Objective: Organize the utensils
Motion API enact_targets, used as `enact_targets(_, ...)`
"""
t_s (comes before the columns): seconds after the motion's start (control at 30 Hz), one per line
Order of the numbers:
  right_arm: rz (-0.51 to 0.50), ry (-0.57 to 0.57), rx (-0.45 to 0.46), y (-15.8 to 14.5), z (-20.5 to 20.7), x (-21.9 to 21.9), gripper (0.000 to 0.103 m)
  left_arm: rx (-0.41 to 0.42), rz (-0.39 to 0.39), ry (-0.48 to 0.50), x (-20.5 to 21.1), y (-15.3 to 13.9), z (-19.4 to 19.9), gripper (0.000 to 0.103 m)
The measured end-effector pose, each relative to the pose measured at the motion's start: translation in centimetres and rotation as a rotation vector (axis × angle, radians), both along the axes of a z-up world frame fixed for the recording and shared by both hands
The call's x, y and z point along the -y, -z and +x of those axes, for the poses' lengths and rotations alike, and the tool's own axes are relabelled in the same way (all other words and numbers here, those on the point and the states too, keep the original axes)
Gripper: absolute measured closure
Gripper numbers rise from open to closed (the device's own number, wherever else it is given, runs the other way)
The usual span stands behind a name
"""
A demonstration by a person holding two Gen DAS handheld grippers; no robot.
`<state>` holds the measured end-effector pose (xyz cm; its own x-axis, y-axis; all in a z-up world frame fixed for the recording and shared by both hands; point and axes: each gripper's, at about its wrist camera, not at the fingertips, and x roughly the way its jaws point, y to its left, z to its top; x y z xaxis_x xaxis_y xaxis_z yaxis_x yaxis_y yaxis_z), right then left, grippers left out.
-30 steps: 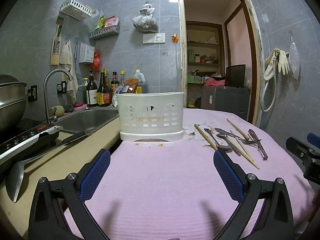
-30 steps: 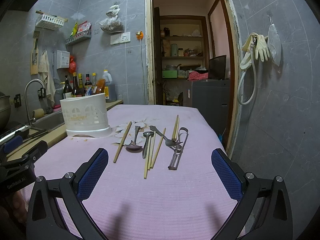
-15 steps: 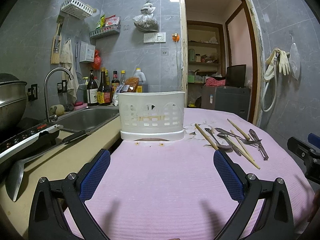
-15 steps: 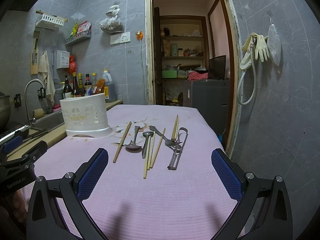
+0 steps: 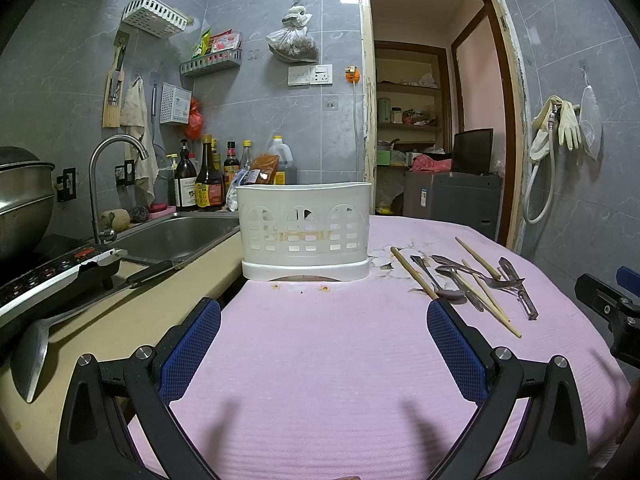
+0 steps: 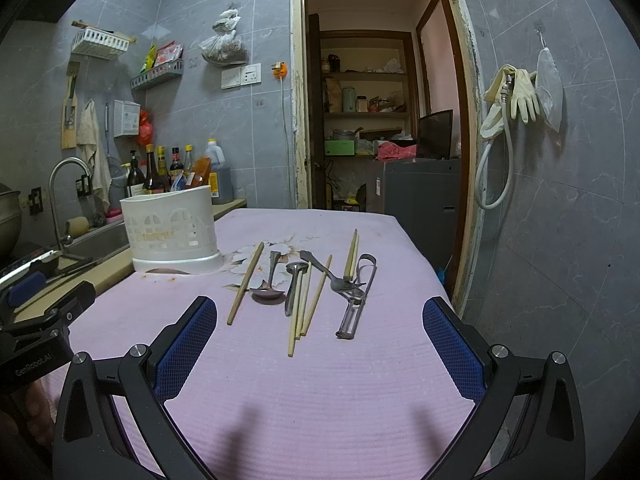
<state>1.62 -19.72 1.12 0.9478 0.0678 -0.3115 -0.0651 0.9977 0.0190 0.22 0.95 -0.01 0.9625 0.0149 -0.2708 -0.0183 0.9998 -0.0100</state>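
Pink cloth (image 6: 320,400) covers the tabletop under both my tongs. Left tongs (image 5: 324,316) gape wide, holding nothing, aimed at the white plastic utensil caddy (image 5: 304,230) standing upright at the cloth's far left edge beside the sink (image 5: 176,236). Right tongs (image 6: 320,312) also wide and bare, facing the loose utensils: wooden chopsticks (image 6: 245,284), metal spoon (image 6: 267,294), fork (image 6: 332,276) and peeler (image 6: 356,300), lying flat right of the caddy, some overlapping.
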Motion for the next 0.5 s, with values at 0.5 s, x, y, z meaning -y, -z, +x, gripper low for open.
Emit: enact_targets(0.5,0.0,0.006,-0.012,0.33,0.04,0.01,0.0,-0.012,-0.007,0.004,-0.27,0.08,0.15,0.002)
